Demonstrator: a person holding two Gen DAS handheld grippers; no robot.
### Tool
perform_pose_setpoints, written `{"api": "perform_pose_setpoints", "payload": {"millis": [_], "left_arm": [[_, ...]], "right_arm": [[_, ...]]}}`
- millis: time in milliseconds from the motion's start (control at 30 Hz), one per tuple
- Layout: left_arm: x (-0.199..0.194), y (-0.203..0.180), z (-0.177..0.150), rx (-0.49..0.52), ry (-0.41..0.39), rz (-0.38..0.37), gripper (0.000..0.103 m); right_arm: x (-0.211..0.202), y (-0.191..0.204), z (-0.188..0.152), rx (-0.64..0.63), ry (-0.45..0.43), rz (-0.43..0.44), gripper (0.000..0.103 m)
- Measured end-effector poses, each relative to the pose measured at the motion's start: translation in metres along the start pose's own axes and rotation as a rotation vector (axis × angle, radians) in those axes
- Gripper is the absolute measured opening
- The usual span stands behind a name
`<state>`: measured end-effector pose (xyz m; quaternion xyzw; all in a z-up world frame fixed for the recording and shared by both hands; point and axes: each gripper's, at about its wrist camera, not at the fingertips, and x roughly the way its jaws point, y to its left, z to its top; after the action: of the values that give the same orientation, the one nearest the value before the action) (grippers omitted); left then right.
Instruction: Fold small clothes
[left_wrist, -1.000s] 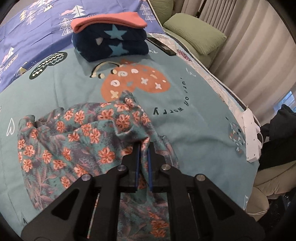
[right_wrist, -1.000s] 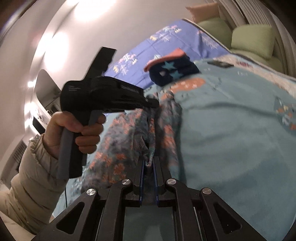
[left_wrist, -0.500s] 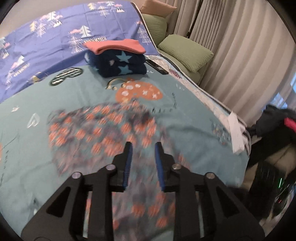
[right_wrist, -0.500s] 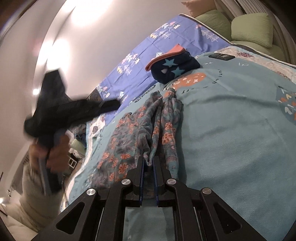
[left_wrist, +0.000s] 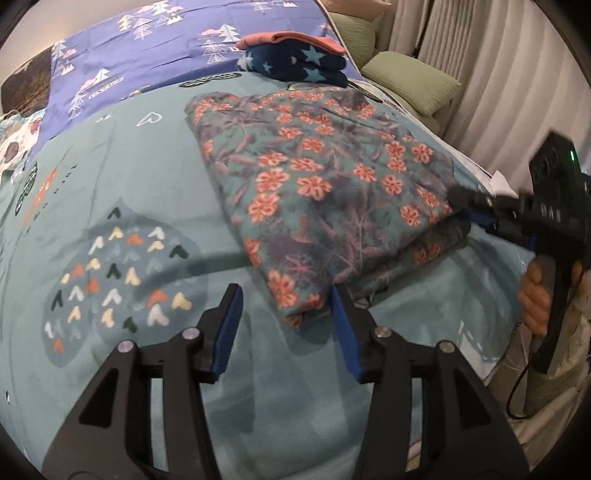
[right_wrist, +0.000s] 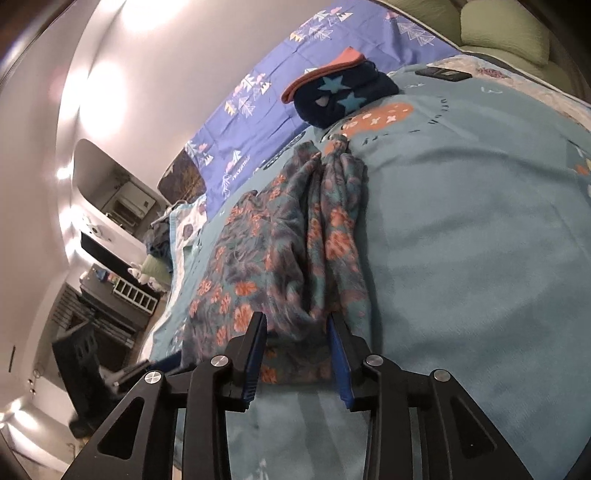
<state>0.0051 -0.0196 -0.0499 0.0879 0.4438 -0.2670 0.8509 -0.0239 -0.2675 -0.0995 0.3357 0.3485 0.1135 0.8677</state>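
A floral garment (left_wrist: 325, 192), teal with orange flowers, lies folded over on the teal bedspread (left_wrist: 110, 192). My left gripper (left_wrist: 286, 301) is open, its jaws on either side of the garment's near corner. My right gripper (right_wrist: 297, 326) is open at the garment's (right_wrist: 280, 251) near bunched edge, with cloth lying between the jaws. In the left wrist view the right gripper (left_wrist: 476, 212) sits at the garment's right edge, held by a hand.
A folded pile of clothes, navy with stars under a coral piece (left_wrist: 295, 55), lies at the far side of the bed, also in the right wrist view (right_wrist: 340, 92). Green cushions (left_wrist: 413, 81) and curtains stand at right. A phone (right_wrist: 443, 74) lies beyond the pile.
Both grippers have opened and let go of the garment. The left gripper has swung round to the garment's other side. The garment now lies folded over.
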Motion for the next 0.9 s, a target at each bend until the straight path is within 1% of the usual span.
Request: {"api": "perform_pose_setpoints", "payload": {"millis": [33,67,100,133,233,333,400,467,533,600,633,667,700,733,767,833,900], "left_arm": [[0.002,-0.002,0.000,0.006,-0.002,0.001,0.051],[0.005,-0.005,0.001,0.012,-0.003,0.006,0.051],[0.005,-0.006,0.001,0.018,-0.006,0.007,0.051],[0.006,-0.007,0.001,0.024,-0.014,0.009,0.051],[0.006,-0.008,0.000,0.031,-0.032,0.027,0.051],[0.005,-0.003,-0.003,0.005,-0.027,-0.001,0.051],[0.004,-0.002,-0.006,-0.002,-0.021,-0.018,0.053],[0.003,-0.003,-0.008,0.003,-0.024,-0.020,0.060],[0.002,-0.003,-0.009,0.003,-0.037,0.013,0.060],[0.003,0.004,-0.005,-0.033,-0.061,0.076,0.060],[0.003,0.008,-0.003,-0.052,-0.070,0.102,0.057],[0.001,0.012,-0.002,-0.076,-0.083,0.117,0.040],[-0.002,0.014,-0.001,-0.087,-0.084,0.097,0.031],[-0.004,0.015,-0.001,-0.093,-0.083,0.067,0.018],[-0.011,0.014,0.000,-0.102,-0.089,0.027,0.009],[-0.020,0.008,0.003,-0.089,-0.106,0.009,0.007],[-0.033,-0.002,0.003,-0.034,-0.131,0.013,0.007]], "right_arm": [[0.003,0.003,0.003,-0.003,-0.002,-0.010,0.034],[0.005,0.005,0.007,-0.003,-0.007,-0.024,0.026],[0.007,0.007,0.012,0.002,-0.016,-0.041,0.007],[0.007,0.008,0.015,0.005,-0.022,-0.052,0.007],[-0.003,0.021,0.022,-0.010,-0.078,-0.026,0.007],[-0.011,0.039,0.027,-0.061,-0.114,-0.023,0.007],[-0.012,0.046,0.030,-0.076,-0.120,-0.020,0.007],[-0.012,0.050,0.032,-0.082,-0.119,-0.019,0.007],[-0.011,0.050,0.033,-0.079,-0.117,-0.016,0.007],[-0.011,0.049,0.034,-0.070,-0.115,-0.014,0.007],[-0.011,0.048,0.034,-0.065,-0.114,-0.013,0.007],[-0.012,0.047,0.035,-0.061,-0.115,-0.012,0.007],[-0.013,0.047,0.035,-0.058,-0.116,-0.009,0.006],[-0.015,0.048,0.034,-0.060,-0.118,-0.005,0.006],[-0.017,0.050,0.034,-0.065,-0.121,-0.004,0.006],[-0.024,0.055,0.032,-0.075,-0.129,-0.031,0.006],[-0.035,0.060,0.029,-0.104,-0.149,-0.064,0.006]]}}
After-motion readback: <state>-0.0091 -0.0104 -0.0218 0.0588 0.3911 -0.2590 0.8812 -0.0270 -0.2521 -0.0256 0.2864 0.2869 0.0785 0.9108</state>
